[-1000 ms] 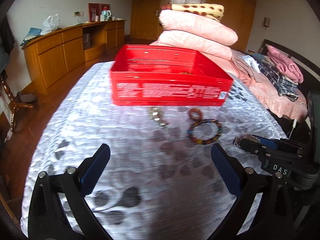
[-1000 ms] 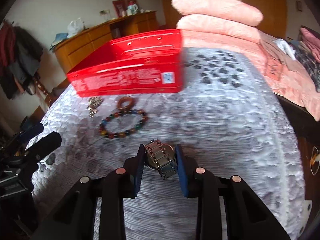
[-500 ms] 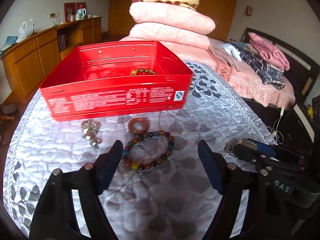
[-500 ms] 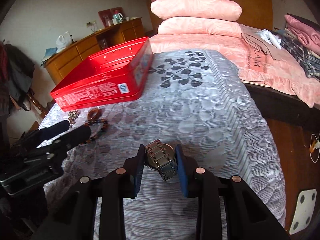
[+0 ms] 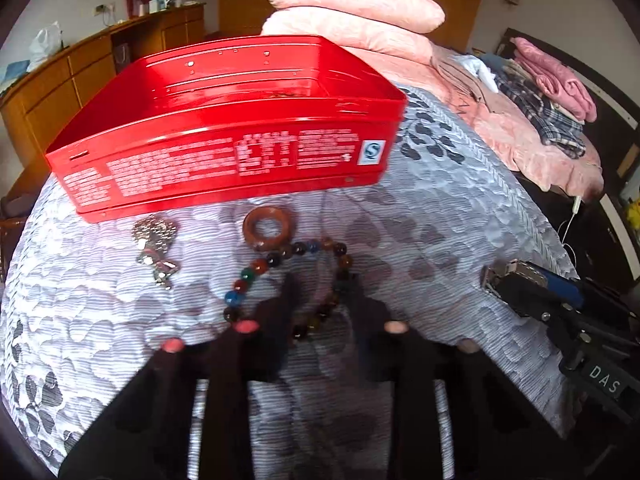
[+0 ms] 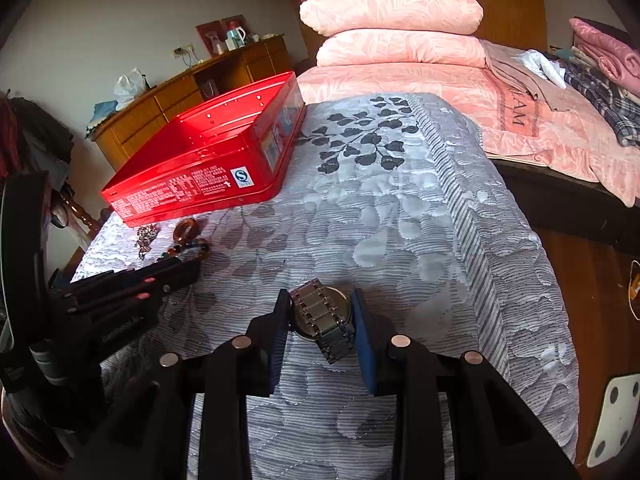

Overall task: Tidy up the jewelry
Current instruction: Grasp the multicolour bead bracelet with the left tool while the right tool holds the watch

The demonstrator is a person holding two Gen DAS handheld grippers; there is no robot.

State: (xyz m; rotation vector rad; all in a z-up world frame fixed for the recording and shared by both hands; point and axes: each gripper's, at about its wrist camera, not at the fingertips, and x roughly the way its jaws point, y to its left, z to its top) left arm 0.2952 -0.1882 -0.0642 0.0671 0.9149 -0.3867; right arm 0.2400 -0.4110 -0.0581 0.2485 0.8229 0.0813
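Note:
A red tin box point(image 5: 224, 128) stands open on the grey quilted bed; it also shows in the right wrist view point(image 6: 208, 160). In front of it lie a brown ring point(image 5: 268, 227), a silver trinket point(image 5: 156, 246) and a multicoloured bead bracelet point(image 5: 256, 276). My left gripper point(image 5: 320, 284) is down at the bracelet with its fingers narrowed around the bracelet's near side; whether they pinch the beads I cannot tell. My right gripper point(image 6: 322, 312) is shut on a silver metal watch point(image 6: 322, 316) just above the quilt, and shows at the right in the left wrist view point(image 5: 516, 280).
Pink pillows point(image 6: 396, 28) and folded clothes point(image 6: 600, 64) lie beyond on a second bed. A wooden sideboard point(image 6: 192, 92) runs along the left wall. The grey bed's right edge point(image 6: 532, 280) drops to a wooden floor.
My left gripper has moved forward and down onto the bead bracelet and its fingers have closed in from wide open. The right gripper keeps hold of the watch and has turned a little right.

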